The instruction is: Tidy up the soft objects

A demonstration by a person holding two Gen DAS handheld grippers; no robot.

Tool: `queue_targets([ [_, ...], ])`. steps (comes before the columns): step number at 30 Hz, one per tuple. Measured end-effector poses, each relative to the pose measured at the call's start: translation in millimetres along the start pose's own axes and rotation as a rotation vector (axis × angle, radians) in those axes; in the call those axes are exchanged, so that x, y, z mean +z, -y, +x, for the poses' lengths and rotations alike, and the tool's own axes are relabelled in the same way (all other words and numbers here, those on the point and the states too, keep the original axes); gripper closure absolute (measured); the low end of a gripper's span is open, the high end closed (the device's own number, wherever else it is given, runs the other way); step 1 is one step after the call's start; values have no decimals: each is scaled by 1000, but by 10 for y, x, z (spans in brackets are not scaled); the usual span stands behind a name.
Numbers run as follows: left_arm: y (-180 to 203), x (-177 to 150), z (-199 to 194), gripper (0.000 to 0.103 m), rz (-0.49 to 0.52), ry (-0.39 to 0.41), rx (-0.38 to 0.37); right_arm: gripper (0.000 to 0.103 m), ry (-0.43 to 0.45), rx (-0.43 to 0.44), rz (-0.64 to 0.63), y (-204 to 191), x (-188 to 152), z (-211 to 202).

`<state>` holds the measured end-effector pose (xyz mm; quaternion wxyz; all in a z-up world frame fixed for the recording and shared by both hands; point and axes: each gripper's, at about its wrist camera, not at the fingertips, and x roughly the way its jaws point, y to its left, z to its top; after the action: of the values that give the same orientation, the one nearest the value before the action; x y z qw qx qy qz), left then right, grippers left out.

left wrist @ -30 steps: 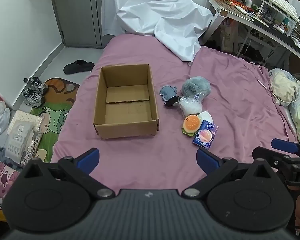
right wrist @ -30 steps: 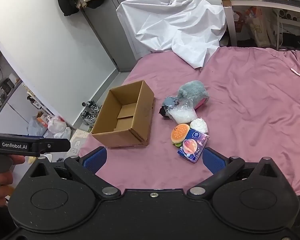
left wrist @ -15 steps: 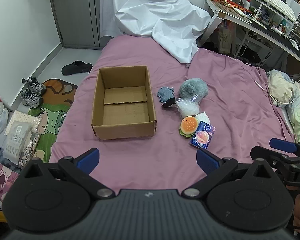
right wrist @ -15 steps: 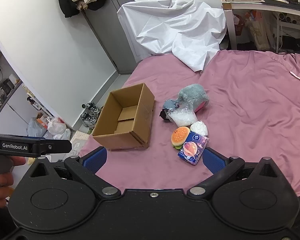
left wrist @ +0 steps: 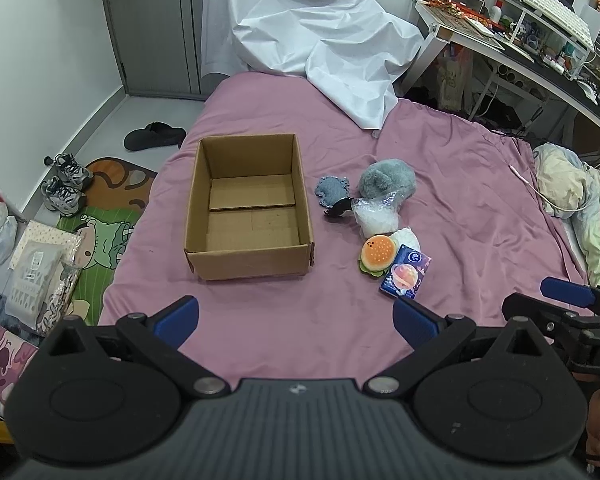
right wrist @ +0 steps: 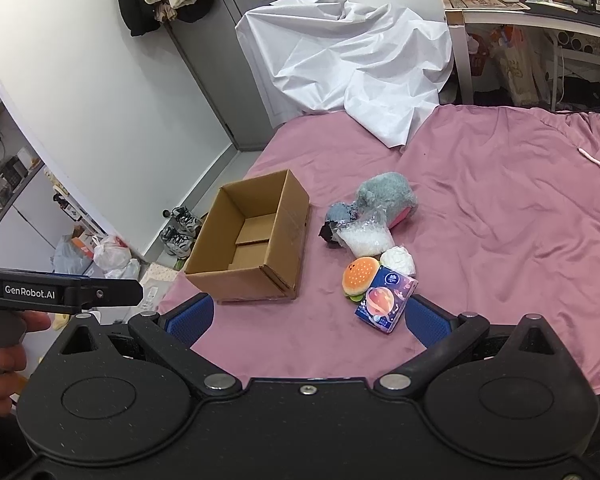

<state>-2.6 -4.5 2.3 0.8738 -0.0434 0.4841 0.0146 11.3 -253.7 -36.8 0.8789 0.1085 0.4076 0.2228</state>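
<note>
Both grippers hover over the near edge of the bed [left wrist: 460,184], jaws spread wide, nothing held. Cardboard box [left wrist: 249,212] sits empty, L of the soft-toy pile. Nearest piece: tissue pack [right wrist: 385,298], touching the burger plush [right wrist: 360,276], just ahead of the right gripper [right wrist: 308,316], toward its R finger. Pack's long axis runs diagonal, away & to the R. Left gripper [left wrist: 296,316] faces the box instead. Right one's prob. closer for the first pick; grey plush [right wrist: 388,196] lies furthest back.
</note>
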Motion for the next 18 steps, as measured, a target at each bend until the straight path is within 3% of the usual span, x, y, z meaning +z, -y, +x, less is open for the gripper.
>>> queue_targets([
  [18,1,-18,-4,1,-9,-1,3,0,5,-5,-28,-72,33,7],
])
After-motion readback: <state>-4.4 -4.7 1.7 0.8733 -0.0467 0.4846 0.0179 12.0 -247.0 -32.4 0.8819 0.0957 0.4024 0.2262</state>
